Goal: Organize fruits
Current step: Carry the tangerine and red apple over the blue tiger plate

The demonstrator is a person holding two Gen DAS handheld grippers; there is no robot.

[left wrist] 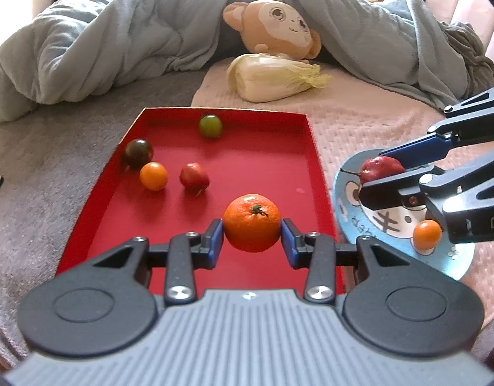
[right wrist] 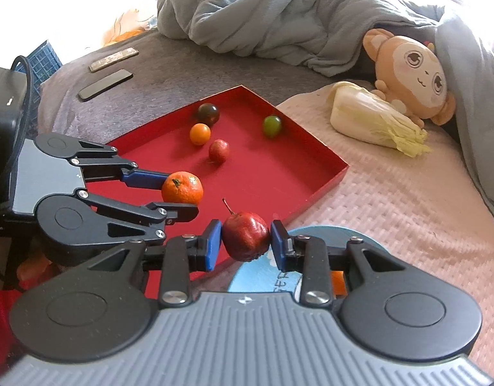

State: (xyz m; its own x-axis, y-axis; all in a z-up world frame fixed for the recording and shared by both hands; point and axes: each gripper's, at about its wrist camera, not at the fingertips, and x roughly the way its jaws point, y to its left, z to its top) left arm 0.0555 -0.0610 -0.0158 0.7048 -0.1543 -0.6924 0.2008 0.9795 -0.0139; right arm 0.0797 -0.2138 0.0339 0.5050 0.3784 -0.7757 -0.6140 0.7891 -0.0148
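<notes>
My left gripper [left wrist: 251,238] is shut on a mandarin [left wrist: 251,223] above the near end of the red tray [left wrist: 279,177]. The tray holds a green fruit [left wrist: 210,125], a dark fruit [left wrist: 138,153], a small orange fruit [left wrist: 153,176] and a small red fruit [left wrist: 194,176]. My right gripper [right wrist: 246,241] is shut on a red pear [right wrist: 245,235] over the blue plate [right wrist: 259,276], beside the tray's [right wrist: 327,180] near corner. The pear [left wrist: 380,167] and right gripper [left wrist: 380,172] also show in the left wrist view. A small orange fruit [left wrist: 427,234] lies on the plate [left wrist: 346,193].
A napa cabbage [left wrist: 272,77] and a monkey plush [left wrist: 279,29] lie beyond the tray, under a grey-blue duvet [left wrist: 102,51]. Two flat dark devices [right wrist: 105,85] lie on the grey blanket at far left. A pink knit blanket [right wrist: 391,209] covers the right side.
</notes>
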